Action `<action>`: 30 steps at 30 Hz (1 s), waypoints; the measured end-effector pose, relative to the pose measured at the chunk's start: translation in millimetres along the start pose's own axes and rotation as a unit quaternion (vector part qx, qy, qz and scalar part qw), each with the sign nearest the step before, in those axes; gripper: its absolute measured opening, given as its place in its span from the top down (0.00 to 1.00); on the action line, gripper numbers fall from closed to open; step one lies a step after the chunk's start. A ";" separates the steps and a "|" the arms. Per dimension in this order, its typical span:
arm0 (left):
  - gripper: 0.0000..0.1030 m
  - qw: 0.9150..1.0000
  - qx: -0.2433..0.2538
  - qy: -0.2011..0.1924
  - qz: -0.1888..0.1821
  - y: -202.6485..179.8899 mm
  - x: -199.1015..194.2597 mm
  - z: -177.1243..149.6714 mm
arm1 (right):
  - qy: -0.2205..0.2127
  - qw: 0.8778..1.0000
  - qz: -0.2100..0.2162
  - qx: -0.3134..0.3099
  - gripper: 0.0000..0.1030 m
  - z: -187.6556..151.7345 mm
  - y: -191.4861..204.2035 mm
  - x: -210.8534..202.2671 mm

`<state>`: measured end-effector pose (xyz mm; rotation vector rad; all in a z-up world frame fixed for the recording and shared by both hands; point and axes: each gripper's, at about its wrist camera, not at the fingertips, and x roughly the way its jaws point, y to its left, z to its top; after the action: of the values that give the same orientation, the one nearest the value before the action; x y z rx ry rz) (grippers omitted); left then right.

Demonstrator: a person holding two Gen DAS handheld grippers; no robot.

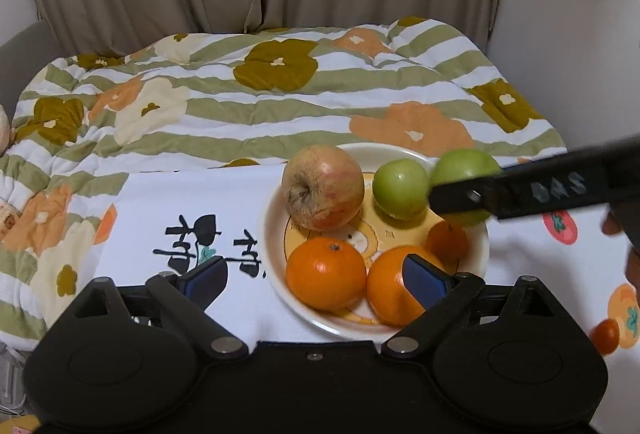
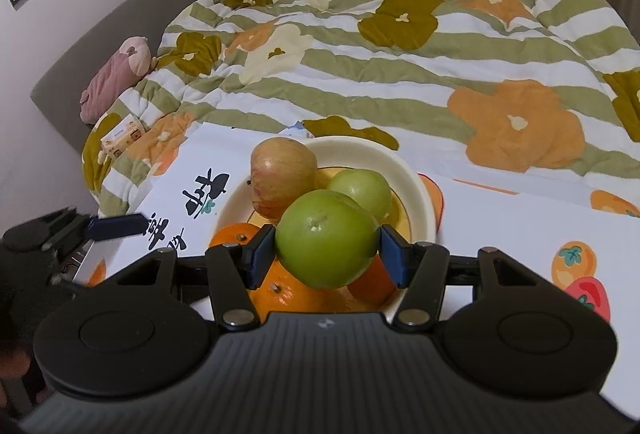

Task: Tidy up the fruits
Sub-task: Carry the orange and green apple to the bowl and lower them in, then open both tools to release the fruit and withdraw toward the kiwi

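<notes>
A cream plate [image 1: 276,234] on a white printed cloth holds a red-yellow apple [image 1: 322,187], a small green apple [image 1: 400,187] and three oranges [image 1: 326,274]. My right gripper [image 2: 326,254] is shut on a larger green apple [image 2: 326,238] and holds it just above the plate [image 2: 416,189], over the oranges [image 2: 284,294]. In the left wrist view this apple [image 1: 464,163] sits behind the right gripper's black finger [image 1: 520,191]. My left gripper [image 1: 316,278] is open and empty at the plate's near-left edge, one pad [image 1: 424,280] in front of an orange.
The white cloth [image 1: 180,201] with black characters and fruit prints lies on a striped floral quilt [image 1: 280,93]. A pink soft toy [image 2: 116,77] and a small tissue pack [image 2: 122,139] lie at the bed's left. Curtains hang behind.
</notes>
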<state>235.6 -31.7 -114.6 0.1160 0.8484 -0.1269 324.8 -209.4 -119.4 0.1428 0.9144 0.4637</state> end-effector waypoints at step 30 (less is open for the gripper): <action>0.06 1.000 -0.013 0.005 0.026 12.3 -13.8 -29.8 | -0.020 0.999 -0.011 -0.041 0.00 -2.3 39.0 22.8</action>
<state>206.5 -14.1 -123.1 0.1143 0.8560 -0.0663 322.1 -164.6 -125.3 0.0679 0.8550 0.4758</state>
